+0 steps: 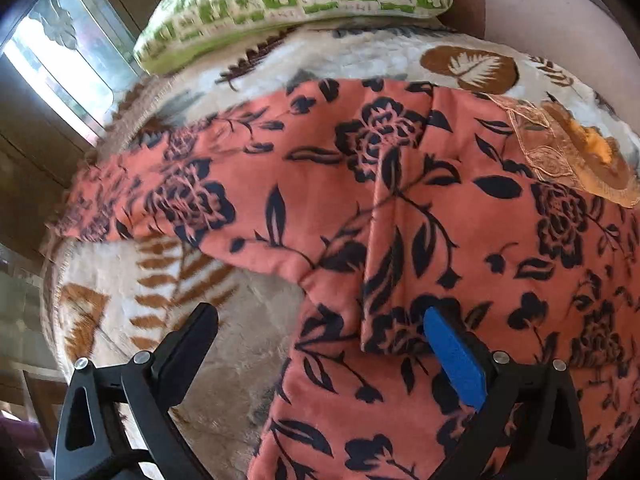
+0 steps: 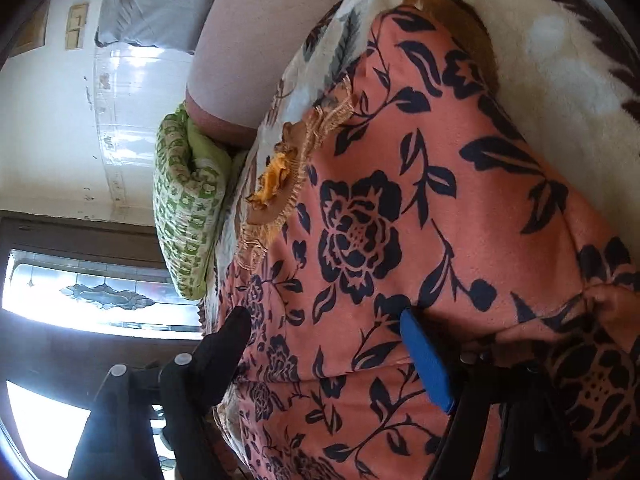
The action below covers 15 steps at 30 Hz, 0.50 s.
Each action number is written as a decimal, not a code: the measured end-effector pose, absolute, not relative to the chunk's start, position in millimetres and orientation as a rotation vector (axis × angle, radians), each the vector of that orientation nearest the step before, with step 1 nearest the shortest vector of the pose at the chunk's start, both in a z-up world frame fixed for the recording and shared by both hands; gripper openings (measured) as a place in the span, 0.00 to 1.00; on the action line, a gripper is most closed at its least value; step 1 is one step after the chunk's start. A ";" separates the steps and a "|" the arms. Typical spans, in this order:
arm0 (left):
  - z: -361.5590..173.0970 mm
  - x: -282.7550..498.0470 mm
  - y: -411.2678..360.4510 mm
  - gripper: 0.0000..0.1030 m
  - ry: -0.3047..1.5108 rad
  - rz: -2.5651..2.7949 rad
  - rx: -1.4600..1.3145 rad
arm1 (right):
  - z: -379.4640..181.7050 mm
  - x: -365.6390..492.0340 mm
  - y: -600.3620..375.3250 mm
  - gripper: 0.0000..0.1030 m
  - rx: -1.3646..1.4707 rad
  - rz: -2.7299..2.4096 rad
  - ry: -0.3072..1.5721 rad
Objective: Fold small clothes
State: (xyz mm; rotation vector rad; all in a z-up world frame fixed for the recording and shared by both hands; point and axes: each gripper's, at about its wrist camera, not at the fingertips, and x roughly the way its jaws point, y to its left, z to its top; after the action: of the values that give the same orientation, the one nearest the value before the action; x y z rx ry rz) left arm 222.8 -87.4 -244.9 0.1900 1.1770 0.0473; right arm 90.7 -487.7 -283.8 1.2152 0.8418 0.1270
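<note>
1. Left tool (image 1: 320,336) — jaws spread wide, nothing clamped. The blue-padded finger rests at the hem of a folded flap of the garment (image 1: 400,208); the black finger stands over bare blanket (image 1: 240,352), off the cloth.

2. Right tool (image 2: 324,336) — jaws likewise released and wide apart. The blue-padded finger lies on the garment (image 2: 400,220); the black finger sits at the cloth's far edge. No fabric is pinched between the two.

3. Garment position: the salmon cloth with dark floral print lies spread on the blanket over the bed, directly ahead of and beneath both tools. One sleeve runs out to the left in the left wrist view. A lace-trimmed neckline (image 1: 560,152) shows at the far right of that view, near the blanket's leaf pattern.

4. Step in hand, as judged: a side panel appears already turned inward, forming the raised flap by the left tool. The fold sequence is part done; the sleeve remains extended.

5. Next move, as judged: close a tool on a free edge — most likely the extended sleeve or the lower hem — and carry it over the body. Take a single layer; the cloth looks soft and likely to bunch.

6. A green-patterned pillow (image 1: 296,4) lies beyond the garment, apart from it.
</note>
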 end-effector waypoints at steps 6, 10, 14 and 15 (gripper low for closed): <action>-191.6 208.5 -15.2 0.99 1.061 0.034 0.011 | -262.3 92.0 -469.7 0.77 1.124 0.225 0.792; -169.6 207.7 76.8 0.99 1.022 0.154 -0.185 | -258.2 96.4 -451.6 0.77 1.060 0.241 0.817; -171.5 209.8 170.9 0.99 1.009 0.298 -0.370 | -260.2 96.0 -440.6 0.77 1.017 0.250 0.851; -173.8 210.2 191.5 0.99 1.000 0.319 -0.421 | -259.4 96.4 -437.0 0.77 1.000 0.254 0.854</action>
State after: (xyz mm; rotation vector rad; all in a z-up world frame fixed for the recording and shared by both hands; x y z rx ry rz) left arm 210.2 191.5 -173.8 -0.4209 0.9996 0.3195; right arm 96.4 -437.0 -259.4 1.0000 0.8541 0.2538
